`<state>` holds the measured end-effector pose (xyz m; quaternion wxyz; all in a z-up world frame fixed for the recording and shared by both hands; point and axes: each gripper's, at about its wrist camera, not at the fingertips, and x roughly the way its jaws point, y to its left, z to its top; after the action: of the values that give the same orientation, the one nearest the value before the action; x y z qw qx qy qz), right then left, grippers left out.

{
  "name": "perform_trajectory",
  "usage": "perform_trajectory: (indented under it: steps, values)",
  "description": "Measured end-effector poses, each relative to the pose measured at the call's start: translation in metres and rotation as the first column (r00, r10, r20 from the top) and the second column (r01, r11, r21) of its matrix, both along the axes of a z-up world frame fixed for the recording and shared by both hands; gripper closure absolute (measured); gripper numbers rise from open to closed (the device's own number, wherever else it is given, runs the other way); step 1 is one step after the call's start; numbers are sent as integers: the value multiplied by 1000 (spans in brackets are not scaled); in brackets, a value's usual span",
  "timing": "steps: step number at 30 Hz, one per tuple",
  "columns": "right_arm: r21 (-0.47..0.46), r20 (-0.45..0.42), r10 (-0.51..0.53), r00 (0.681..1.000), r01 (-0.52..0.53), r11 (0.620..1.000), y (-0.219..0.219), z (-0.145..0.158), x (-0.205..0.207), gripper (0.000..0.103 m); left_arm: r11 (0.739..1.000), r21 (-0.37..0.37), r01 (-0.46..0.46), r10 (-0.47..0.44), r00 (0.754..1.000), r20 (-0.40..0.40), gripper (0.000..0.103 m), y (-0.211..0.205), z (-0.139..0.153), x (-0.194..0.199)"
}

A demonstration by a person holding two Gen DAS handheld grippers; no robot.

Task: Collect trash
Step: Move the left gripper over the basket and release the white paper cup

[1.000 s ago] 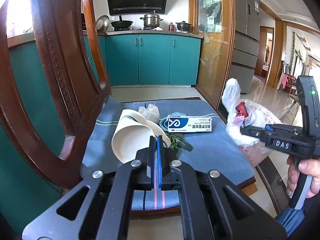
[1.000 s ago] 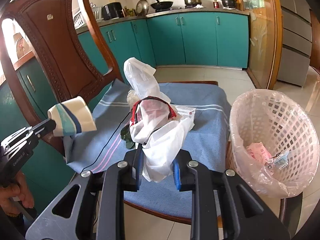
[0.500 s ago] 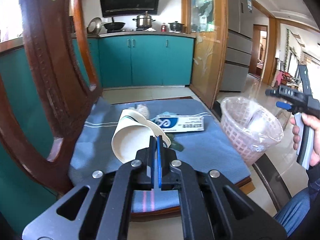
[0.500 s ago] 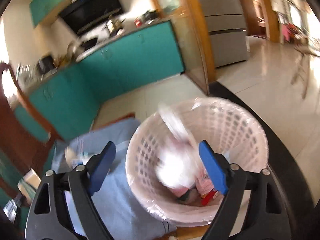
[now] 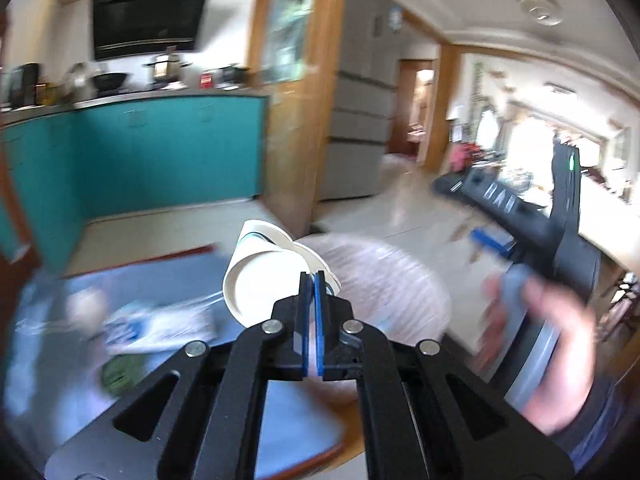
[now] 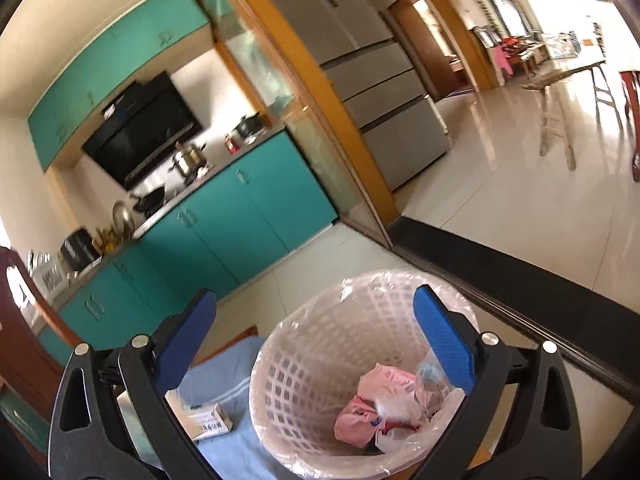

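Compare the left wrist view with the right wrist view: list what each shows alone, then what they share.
Left wrist only: the left gripper shut on a crumpled paper cup, and the person's hand holding the other tool.

Right wrist only: the trash lying inside the basket, seen between the right gripper's open jaws, which have just been opening with nothing between them.

Both: the white basket, the blue cloth, the teal cabinets.

hand-held gripper (image 6: 312, 332) spread above lined basket (image 6: 320, 344)
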<state>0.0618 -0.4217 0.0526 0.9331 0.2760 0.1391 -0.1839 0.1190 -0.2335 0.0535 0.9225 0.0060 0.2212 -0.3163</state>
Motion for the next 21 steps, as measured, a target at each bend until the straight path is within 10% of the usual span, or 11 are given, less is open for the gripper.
perform_trajectory:
  steps: [3, 5, 15, 21]
  values:
    - [17, 48, -42, 998, 42, 999, -7, 4, -12, 6, 998, 12, 65, -64, 995, -73, 89, -46, -8, 22]
    - [19, 61, -51, 997, 50, 999, -10, 6, -16, 6, 999, 50, 11, -5, 993, -119, 39, -58, -23, 35]
    - [-62, -65, 162, 985, -166, 984, 34, 0, 16, 6, 944, 179, -277, 288, 957, -38, 17, 83, -44, 2]
    - [-232, -263, 401, 878, -461, 856, 125, -12, 39, 6, 868, 155, -471, 482, 875, -38, 13, 182, -43, -17]
